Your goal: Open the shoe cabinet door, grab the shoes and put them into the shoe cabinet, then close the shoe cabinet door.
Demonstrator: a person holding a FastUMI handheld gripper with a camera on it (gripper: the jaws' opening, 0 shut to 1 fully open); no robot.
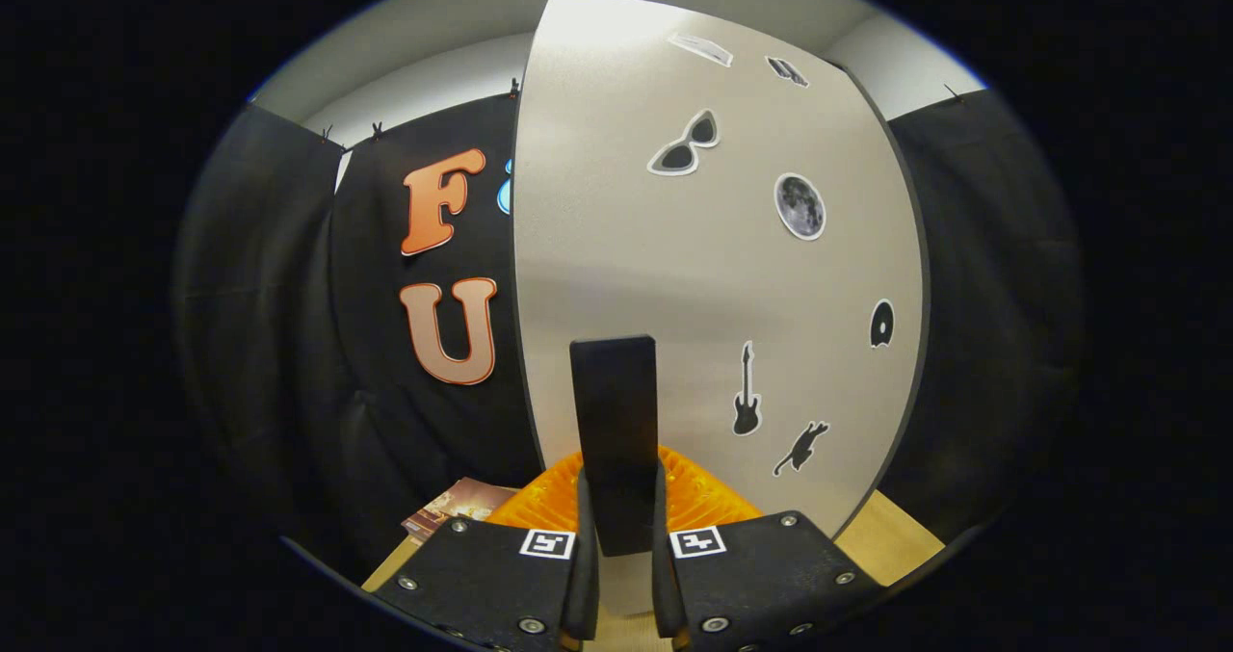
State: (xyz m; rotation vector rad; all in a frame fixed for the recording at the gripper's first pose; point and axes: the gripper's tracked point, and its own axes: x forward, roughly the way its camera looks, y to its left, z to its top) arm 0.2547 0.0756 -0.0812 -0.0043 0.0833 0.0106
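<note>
The shoe cabinet door (713, 276) is a pale grey panel with small stickers on it, standing close in front of me. Its black upright handle (614, 421) rises from between my fingers. My gripper (622, 498) is shut on the lower part of that handle, one finger pressing each side. An orange ribbed object (708, 503) lies low at the foot of the door, just beyond my fingers and partly hidden by them and the handle. I cannot tell what it is. The inside of the cabinet is hidden behind the door.
A brown printed booklet (458, 506) lies on the wooden surface (891, 536) to the left of my fingers. Black cloth walls stand close to the left and right of the door.
</note>
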